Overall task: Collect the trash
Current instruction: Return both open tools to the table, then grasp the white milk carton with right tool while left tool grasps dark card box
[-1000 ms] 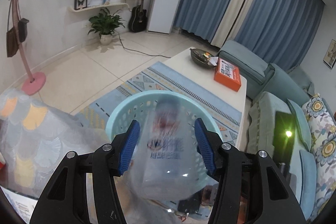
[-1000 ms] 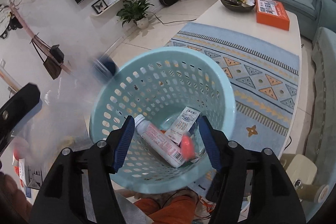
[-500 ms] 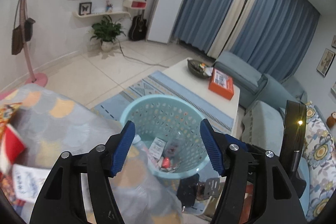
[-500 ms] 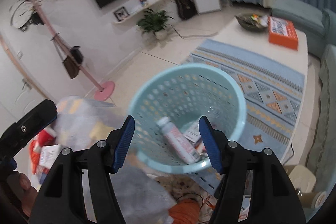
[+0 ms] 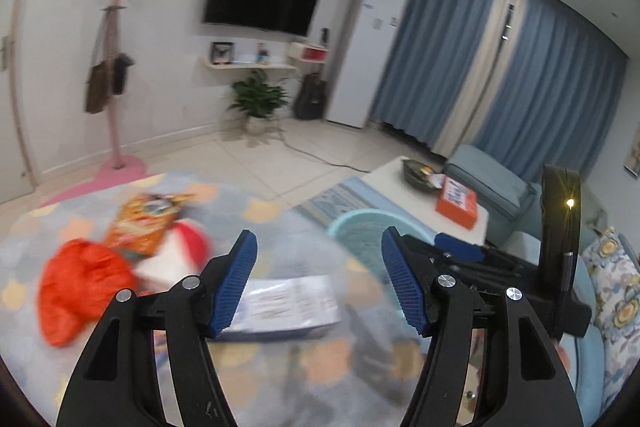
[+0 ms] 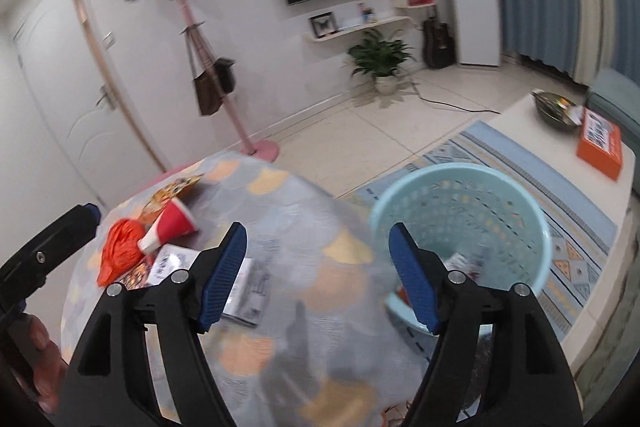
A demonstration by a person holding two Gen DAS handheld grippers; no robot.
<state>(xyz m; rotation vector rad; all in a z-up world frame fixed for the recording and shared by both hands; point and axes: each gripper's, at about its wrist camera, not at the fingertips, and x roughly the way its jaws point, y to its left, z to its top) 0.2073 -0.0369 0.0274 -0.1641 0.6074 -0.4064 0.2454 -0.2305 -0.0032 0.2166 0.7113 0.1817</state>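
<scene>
Trash (image 6: pixel 168 227) left, basket (image 6: pixel 464 235) right

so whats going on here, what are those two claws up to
A person is clearing trash off a round table into a light blue perforated basket beside it. Both claws are open and empty: the left claw hovers over a white printed packet, and the right claw is between table and basket. A few items already lie in the basket. Left on the table are a crumpled orange bag, a red paper cup, an orange snack packet and the white packets.
</scene>
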